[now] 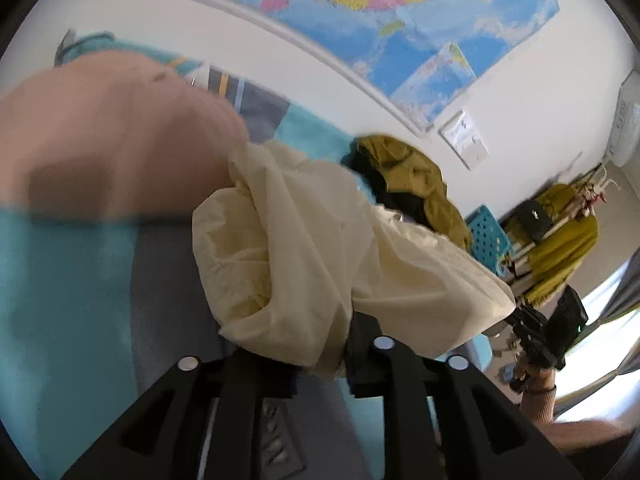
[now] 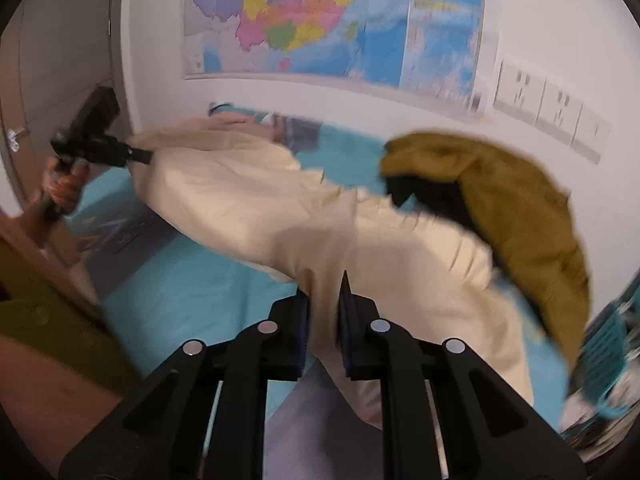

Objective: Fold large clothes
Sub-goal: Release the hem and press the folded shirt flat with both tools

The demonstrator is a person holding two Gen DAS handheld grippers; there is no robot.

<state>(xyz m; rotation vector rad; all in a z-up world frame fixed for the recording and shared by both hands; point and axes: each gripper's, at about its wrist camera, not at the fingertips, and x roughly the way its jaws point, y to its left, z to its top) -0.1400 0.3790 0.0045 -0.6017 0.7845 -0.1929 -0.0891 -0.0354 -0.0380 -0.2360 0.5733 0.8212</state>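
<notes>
- Left wrist view: the left gripper (image 1: 320, 364) has its fingers (image 1: 362, 356) pinching a bunched edge of the cream garment (image 1: 304, 264), which hangs over the teal bed (image 1: 60, 300).
- Right wrist view: the right gripper (image 2: 324, 340) pinches a fold of the same cream cloth, stretched between both hands.
- An olive garment (image 2: 508, 216) lies beside it, below the wall map (image 2: 332, 20).

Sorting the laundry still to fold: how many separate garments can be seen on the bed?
2: a cream garment stretched between both tools, and an olive-and-black heap beside it near the wall. The heap may hold more.
</notes>
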